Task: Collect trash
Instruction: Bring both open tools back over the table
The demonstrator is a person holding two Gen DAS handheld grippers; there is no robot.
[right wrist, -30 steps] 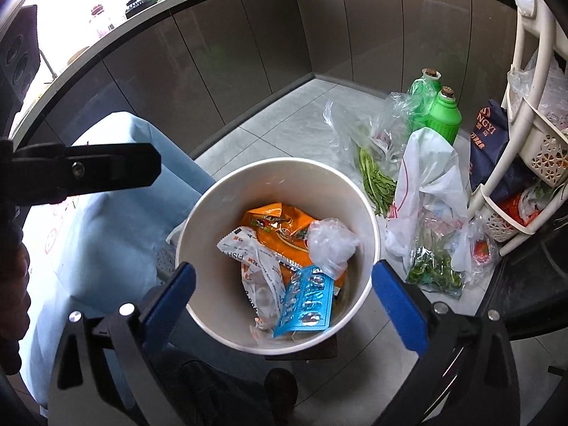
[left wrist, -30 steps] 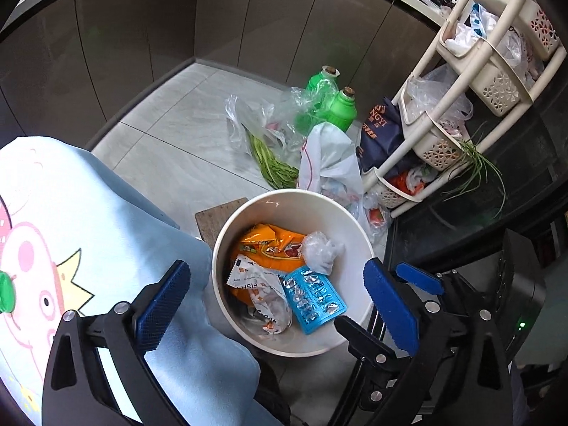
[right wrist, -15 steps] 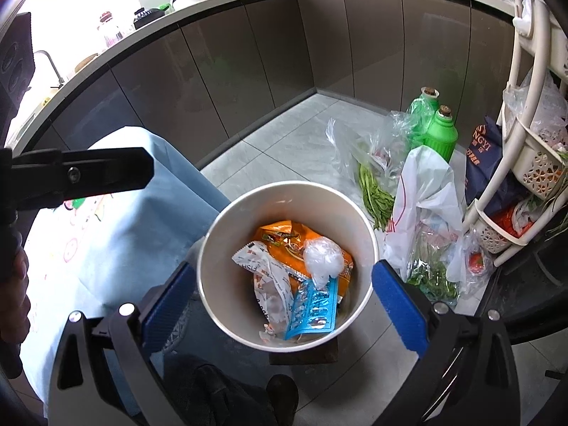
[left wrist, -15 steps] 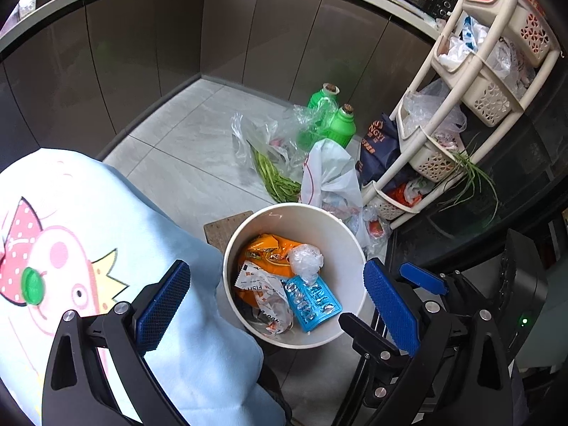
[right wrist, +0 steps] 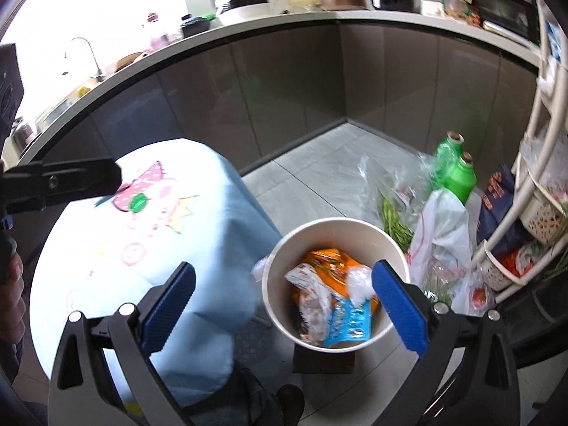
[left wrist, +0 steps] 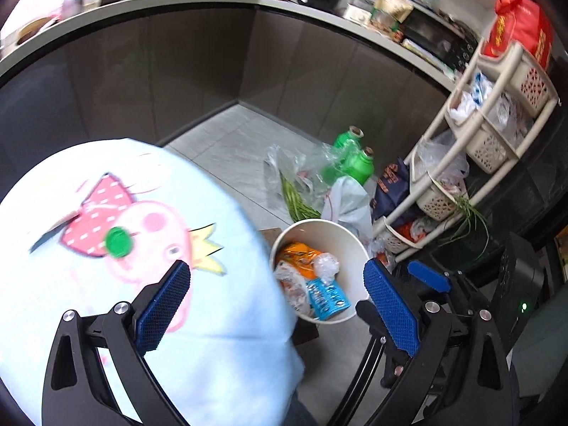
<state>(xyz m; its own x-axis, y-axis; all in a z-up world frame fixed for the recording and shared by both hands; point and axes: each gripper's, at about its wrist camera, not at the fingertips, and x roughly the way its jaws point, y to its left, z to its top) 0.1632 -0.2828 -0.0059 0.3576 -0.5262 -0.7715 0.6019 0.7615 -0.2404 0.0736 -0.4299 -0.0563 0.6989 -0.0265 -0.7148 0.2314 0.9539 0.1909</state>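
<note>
Blue-padded jaws stand wide apart and empty on both hand-held tools: the left gripper (left wrist: 277, 298) above a cartoon-printed tablecloth (left wrist: 142, 248), the right gripper (right wrist: 284, 301) above the cloth's edge and a white bucket (right wrist: 280, 266) on the tiled floor. The bucket, set on a dark block just beside the table, holds the collected trash: an orange snack wrapper (right wrist: 326, 259), a white wrapper whose print is too blurred to read, a crumpled clear plastic wad (right wrist: 358, 284) and a blue blister pack (right wrist: 349, 323). A green bottle cap (left wrist: 118, 241) lies on the cloth's pink cartoon figure. Behind the bucket are two green bottles (right wrist: 458, 174), bagged green beans and a navy bag with orange lettering, illegible. Only the left view takes in the beige basket rack (left wrist: 461, 163) whole, topped by a red bag (left wrist: 518, 25) with gold characters; only the right view shows the tap and a hand (right wrist: 10, 284) on the other tool.
</note>
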